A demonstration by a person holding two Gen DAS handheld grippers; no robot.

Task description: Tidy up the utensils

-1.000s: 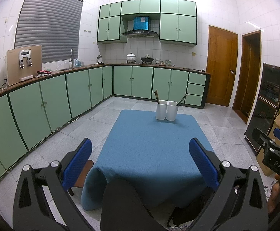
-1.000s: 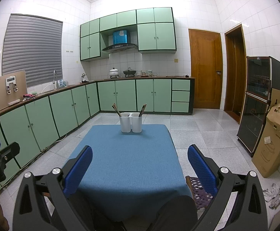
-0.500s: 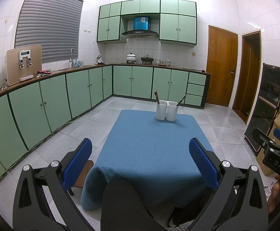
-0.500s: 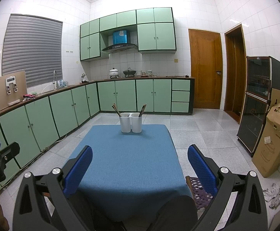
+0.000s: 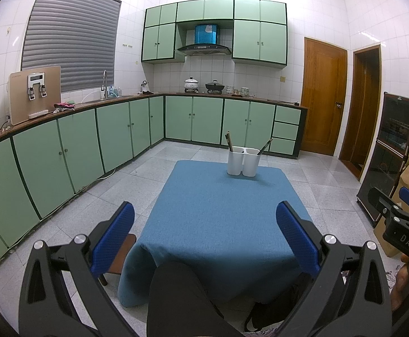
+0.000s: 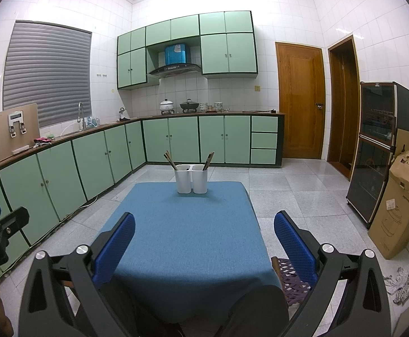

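Far across blue table, white utensil holder with chopsticks, well beyond left gripper and right gripper, both spread wide, empty

A white two-compartment holder stands upright at the far end of the blue table, near the middle of that edge. Dark chopsticks lean left out of its left compartment; more dark sticks lean right out of its right one. The two compartments sit side by side, touching.
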